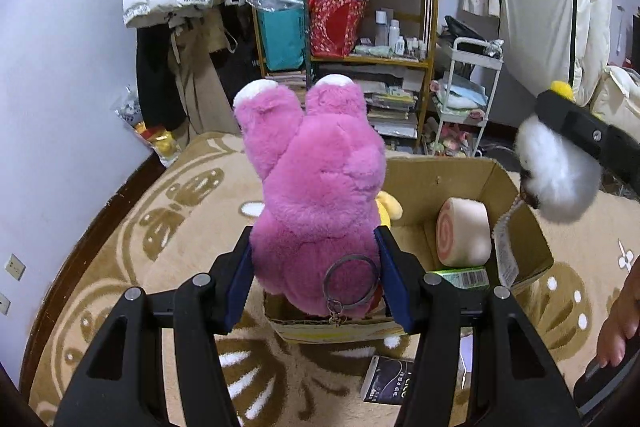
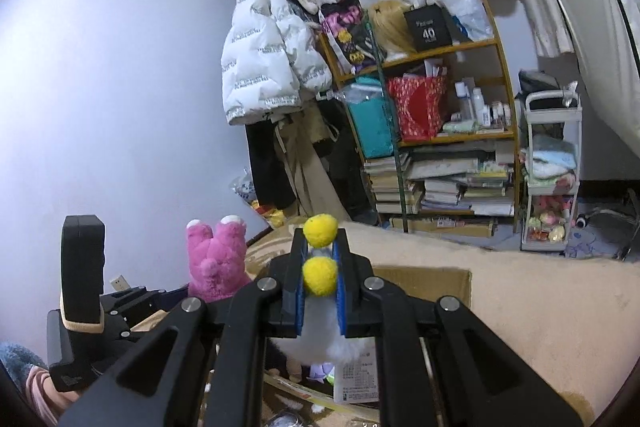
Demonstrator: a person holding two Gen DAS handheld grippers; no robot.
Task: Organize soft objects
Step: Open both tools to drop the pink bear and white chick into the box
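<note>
My left gripper (image 1: 316, 239) is shut on a pink plush bear (image 1: 316, 183), held upside down with its legs pointing up, over the near left part of an open cardboard box (image 1: 472, 175). A metal key ring (image 1: 351, 281) hangs from the bear. In the box lie a pink swirl-roll cushion (image 1: 464, 233) and a yellow plush (image 1: 390, 207). My right gripper (image 2: 319, 263) is shut on a white fluffy toy with yellow feet (image 2: 319, 277); in the left wrist view that toy (image 1: 558, 175) hangs above the box's right edge. The bear also shows in the right wrist view (image 2: 218, 259).
The box sits on a beige patterned rug (image 1: 168, 227). A wooden shelf (image 1: 344, 27) full of bags and books stands behind, with a white trolley (image 1: 468, 95) to its right. A dark booklet (image 1: 388, 379) lies on the rug by the box. A bare foot (image 1: 620, 323) is at right.
</note>
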